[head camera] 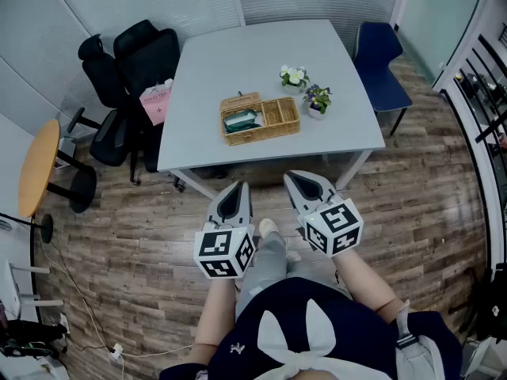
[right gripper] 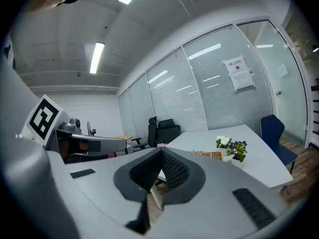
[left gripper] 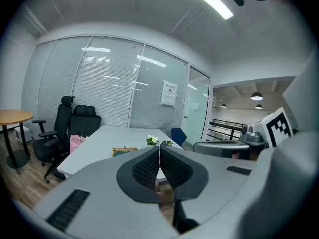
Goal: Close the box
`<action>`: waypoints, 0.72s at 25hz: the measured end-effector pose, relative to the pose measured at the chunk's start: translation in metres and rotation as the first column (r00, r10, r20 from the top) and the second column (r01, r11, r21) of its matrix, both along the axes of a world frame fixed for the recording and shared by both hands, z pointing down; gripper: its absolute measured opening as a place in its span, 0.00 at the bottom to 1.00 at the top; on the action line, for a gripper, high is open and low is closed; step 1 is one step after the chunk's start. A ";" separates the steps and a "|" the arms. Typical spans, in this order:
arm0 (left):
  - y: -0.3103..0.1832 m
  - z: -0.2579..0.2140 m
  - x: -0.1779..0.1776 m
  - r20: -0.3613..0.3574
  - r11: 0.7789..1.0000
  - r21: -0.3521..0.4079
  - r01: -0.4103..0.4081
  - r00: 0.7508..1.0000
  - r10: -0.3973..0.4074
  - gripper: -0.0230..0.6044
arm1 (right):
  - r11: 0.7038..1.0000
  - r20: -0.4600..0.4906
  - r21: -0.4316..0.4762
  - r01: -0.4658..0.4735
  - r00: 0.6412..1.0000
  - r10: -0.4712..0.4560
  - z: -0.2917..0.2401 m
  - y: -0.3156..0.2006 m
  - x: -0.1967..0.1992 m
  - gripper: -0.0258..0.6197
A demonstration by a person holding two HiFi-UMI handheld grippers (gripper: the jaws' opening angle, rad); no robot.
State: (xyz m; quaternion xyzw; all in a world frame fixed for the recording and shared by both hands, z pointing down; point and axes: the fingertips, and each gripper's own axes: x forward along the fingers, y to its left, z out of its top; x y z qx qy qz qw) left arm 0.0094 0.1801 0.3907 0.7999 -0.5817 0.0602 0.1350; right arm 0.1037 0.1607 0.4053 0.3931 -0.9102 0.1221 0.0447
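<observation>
Closest to the camera is the person's dark top (head camera: 301, 339). Just past it, the left gripper (head camera: 240, 185) and the right gripper (head camera: 295, 177) are held side by side over the wood floor (head camera: 412, 204). Both have their jaws pressed together and hold nothing. They point at the box (head camera: 260, 119), which sits far ahead on the near half of the grey table (head camera: 238, 54), well apart from both. It lies the long way from left to right, tipped a little. Its lid (head camera: 240, 101) looks to be up at the far left end, so I think the left gripper is better placed to push it down.
</observation>
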 end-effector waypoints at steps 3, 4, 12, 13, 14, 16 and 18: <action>-0.001 0.006 0.002 -0.003 1.000 -0.013 -0.004 1.000 0.004 0.07 | 1.000 -0.009 -0.003 -0.001 1.000 0.001 0.005 -0.001 0.000 0.04; -0.001 0.008 0.003 -0.003 1.000 -0.015 -0.006 1.000 0.006 0.07 | 1.000 -0.009 -0.002 -0.006 1.000 0.006 0.006 -0.002 0.000 0.04; -0.017 0.016 0.000 -0.005 0.999 -0.035 -0.020 1.000 0.020 0.07 | 1.000 -0.026 0.013 -0.027 0.999 0.027 0.007 -0.019 -0.002 0.04; -0.020 0.016 0.000 -0.005 0.999 -0.035 -0.021 1.000 0.021 0.07 | 1.000 -0.030 0.015 -0.027 0.999 0.028 0.007 -0.023 -0.003 0.04; -0.024 0.016 -0.001 -0.005 0.999 -0.036 -0.023 1.000 0.022 0.07 | 0.999 -0.034 0.017 -0.030 0.999 0.030 0.007 -0.027 -0.003 0.04; -0.032 0.016 -0.002 -0.006 0.999 -0.036 -0.024 1.000 0.024 0.07 | 0.999 -0.039 0.017 -0.037 0.999 0.038 0.006 -0.035 -0.003 0.05; -0.041 0.014 -0.005 -0.010 0.999 -0.035 -0.025 1.000 0.025 0.07 | 0.999 -0.039 0.014 -0.041 0.998 0.041 0.006 -0.044 -0.004 0.05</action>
